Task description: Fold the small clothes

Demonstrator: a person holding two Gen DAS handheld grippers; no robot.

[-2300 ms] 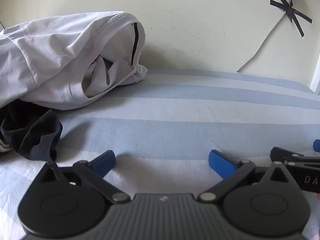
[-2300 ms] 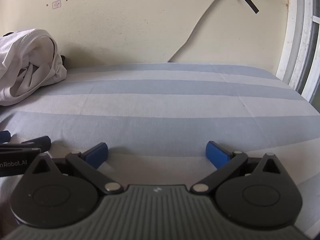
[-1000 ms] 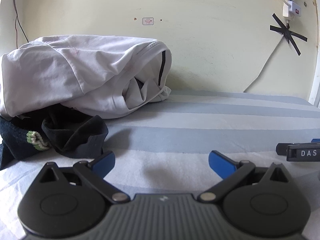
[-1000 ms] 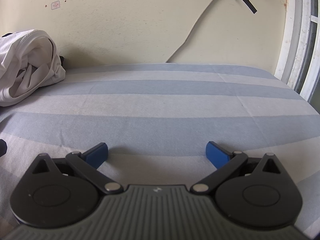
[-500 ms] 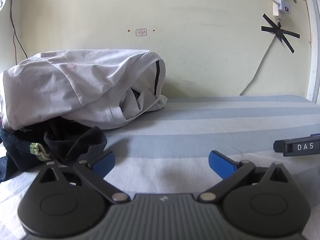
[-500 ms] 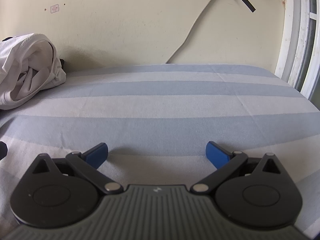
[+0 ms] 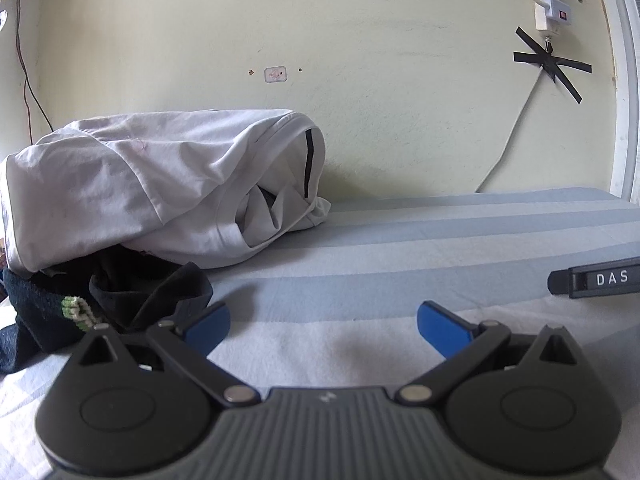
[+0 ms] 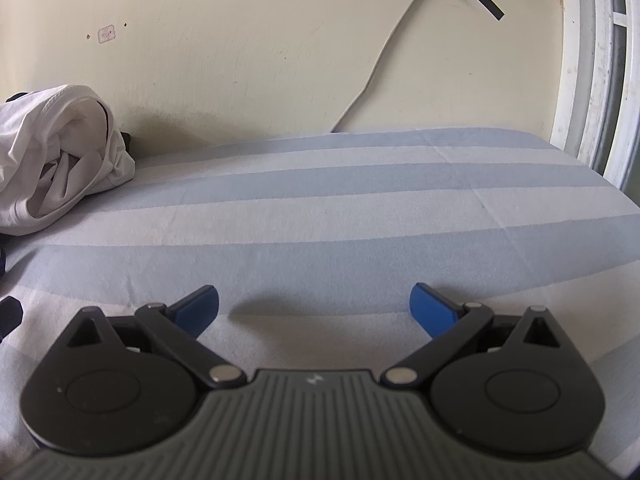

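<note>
We hold our left gripper low over the striped sheet, its blue-tipped jaws spread wide with nothing between them. Just ahead and to the left sits the pile of clothes: a crumpled white garment with a thin black stripe near its opening, heaped against the wall, and under its front edge a dark garment whose loose fold lies right beside our left fingertip; we cannot tell whether the two touch. At the pile's far left a dark knit piece shows a small green and white patch. Our right gripper is also low over the sheet, well to the right of the pile, jaws likewise wide apart and empty, with only bare striped fabric ahead of it. From that view the white garment sits at the far left edge, by the wall. The side of our right gripper shows at the right edge of the left view, lettered "DAS". A cable runs down the wall under crossed black tape, and a white window frame stands at the right.
</note>
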